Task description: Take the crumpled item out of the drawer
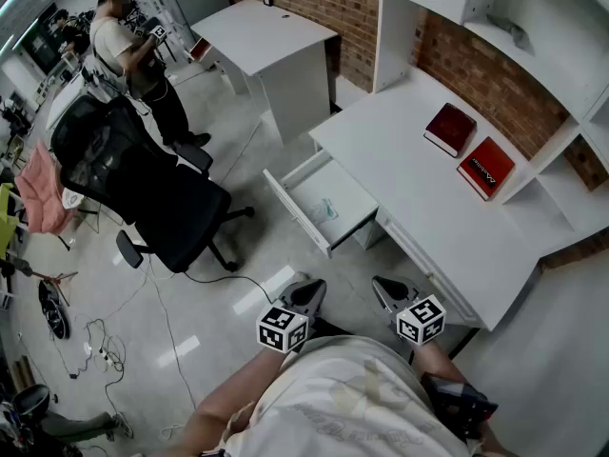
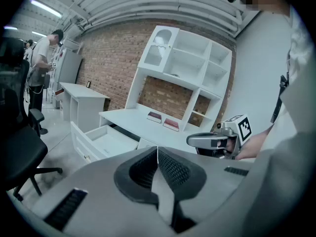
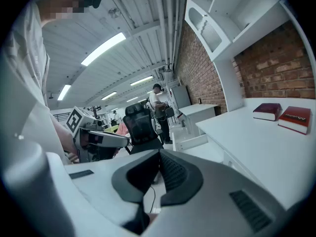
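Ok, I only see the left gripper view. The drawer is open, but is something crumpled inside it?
Observer: Yes. The head view shows a pale crumpled item lying on the bottom of the drawer.
Operator: Is the other gripper holding anything?
Observer: No. The right gripper view shows the right gripper with its fingers together, nothing between them.
Operator: Are we close?
Observer: Not yet. From above, the left gripper and the right one are over the floor, apart from the drawer.
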